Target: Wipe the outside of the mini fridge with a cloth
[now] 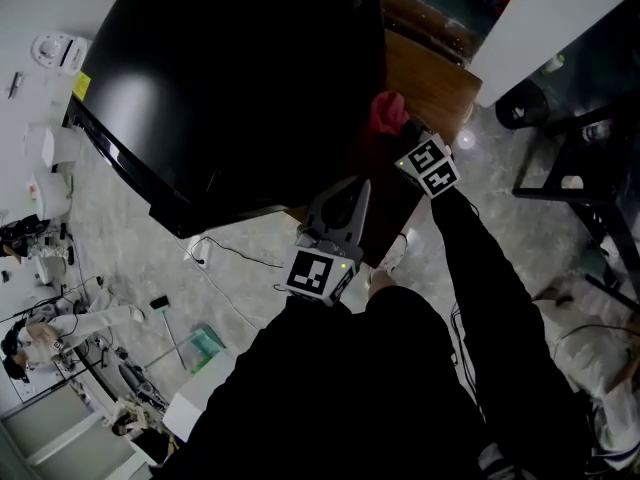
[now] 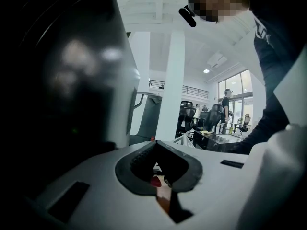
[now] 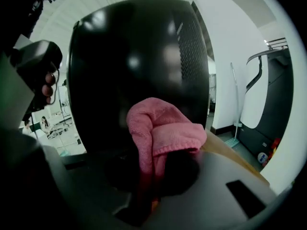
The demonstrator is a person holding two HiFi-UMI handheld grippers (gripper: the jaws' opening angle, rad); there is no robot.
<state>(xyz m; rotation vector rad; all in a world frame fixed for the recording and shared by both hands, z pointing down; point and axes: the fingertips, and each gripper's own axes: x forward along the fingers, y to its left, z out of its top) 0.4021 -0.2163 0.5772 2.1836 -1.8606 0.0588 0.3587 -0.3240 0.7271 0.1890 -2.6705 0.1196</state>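
Observation:
The black mini fridge [image 1: 230, 78] fills the upper left of the head view and stands on a wooden table [image 1: 432, 80]. My right gripper [image 1: 402, 134] is shut on a pink cloth [image 1: 388, 114], which lies against the fridge's side near the table top. In the right gripper view the bunched cloth [image 3: 160, 128] bulges out of the jaws in front of the glossy fridge wall [image 3: 134, 56]. My left gripper [image 1: 361, 184] points up at the fridge's lower front corner, its jaws shut with nothing held. The left gripper view has the fridge [image 2: 62, 80] dark at the left.
A white wall panel [image 1: 545, 13] stands right of the table. A black metal frame [image 1: 590, 168] stands on the floor at the right. Cables [image 1: 230, 258] trail over the marble floor below the fridge. A white and black machine [image 3: 268, 104] stands beyond the table.

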